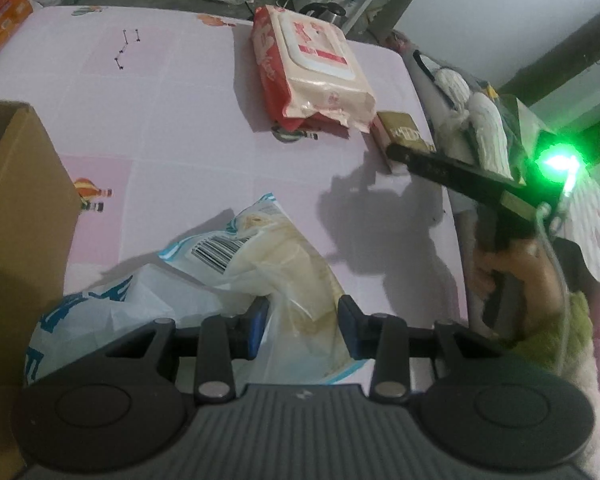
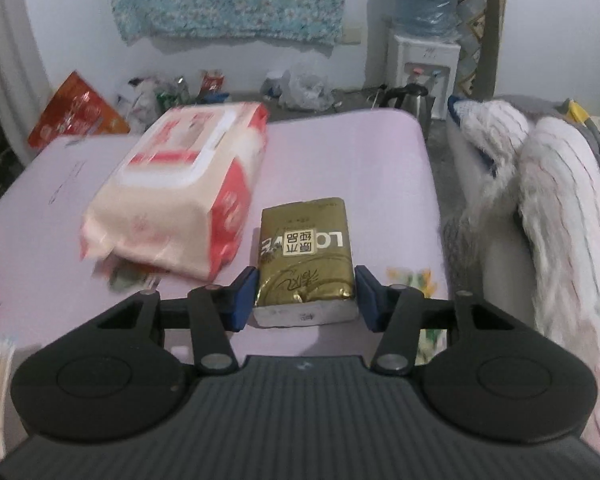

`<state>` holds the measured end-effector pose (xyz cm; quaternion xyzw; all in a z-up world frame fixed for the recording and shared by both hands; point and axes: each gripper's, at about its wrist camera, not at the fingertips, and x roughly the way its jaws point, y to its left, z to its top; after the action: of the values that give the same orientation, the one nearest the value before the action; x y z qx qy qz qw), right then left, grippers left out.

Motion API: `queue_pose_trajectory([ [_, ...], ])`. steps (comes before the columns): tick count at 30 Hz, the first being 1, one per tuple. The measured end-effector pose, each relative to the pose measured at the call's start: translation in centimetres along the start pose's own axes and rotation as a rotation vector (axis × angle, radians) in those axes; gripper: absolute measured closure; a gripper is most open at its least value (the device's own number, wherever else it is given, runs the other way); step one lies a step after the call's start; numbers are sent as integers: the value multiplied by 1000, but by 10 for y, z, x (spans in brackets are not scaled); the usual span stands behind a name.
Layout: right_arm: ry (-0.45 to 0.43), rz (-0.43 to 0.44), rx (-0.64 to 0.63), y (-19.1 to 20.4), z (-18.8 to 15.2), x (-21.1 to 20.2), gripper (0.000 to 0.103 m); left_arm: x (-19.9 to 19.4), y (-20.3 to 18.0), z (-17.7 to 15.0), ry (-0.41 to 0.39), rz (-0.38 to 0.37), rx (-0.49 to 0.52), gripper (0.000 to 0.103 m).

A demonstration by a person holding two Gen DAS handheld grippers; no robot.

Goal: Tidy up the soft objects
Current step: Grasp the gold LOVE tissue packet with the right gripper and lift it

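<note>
My left gripper (image 1: pixel 304 326) has its blue-padded jaws around the near end of a clear plastic bag of cream soft pads with a barcode (image 1: pixel 276 256), lying on the pink sheet; the jaws look partly open. A gold tissue pack (image 2: pixel 306 258) lies between the open jaws of my right gripper (image 2: pixel 306 298), the pads just apart from its sides. It also shows in the left wrist view (image 1: pixel 406 132) with the right gripper (image 1: pixel 396 152) at it. A pink and red wet-wipes pack (image 2: pixel 180 188) lies left of it, also in the left wrist view (image 1: pixel 312 68).
A cardboard box (image 1: pixel 20 216) stands at the left of the pink sheet (image 1: pixel 160 128). Folded white towels (image 2: pixel 556 208) hang over a chair at the right. A kettle (image 2: pixel 414 100), water dispenser (image 2: pixel 422 64) and floor clutter lie beyond the far edge.
</note>
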<state>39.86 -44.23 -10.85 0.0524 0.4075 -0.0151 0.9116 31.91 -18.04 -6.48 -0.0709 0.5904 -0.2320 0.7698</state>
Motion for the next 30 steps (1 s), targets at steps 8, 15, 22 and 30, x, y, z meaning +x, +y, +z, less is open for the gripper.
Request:
queue_pose_trajectory([
  [8, 85, 352, 330, -14, -60, -93, 54, -18, -13, -20, -15, -57, 33, 64],
  [15, 117, 592, 534, 17, -135, -133, 54, -13, -27, -46, 42, -104, 41, 54],
  [22, 84, 524, 573, 15, -169, -156, 54, -4, -48, -60, 52, -30, 105, 42],
  [30, 38, 492, 623, -20, -197, -176, 53, 22, -60, -55, 96, 54, 101, 42],
])
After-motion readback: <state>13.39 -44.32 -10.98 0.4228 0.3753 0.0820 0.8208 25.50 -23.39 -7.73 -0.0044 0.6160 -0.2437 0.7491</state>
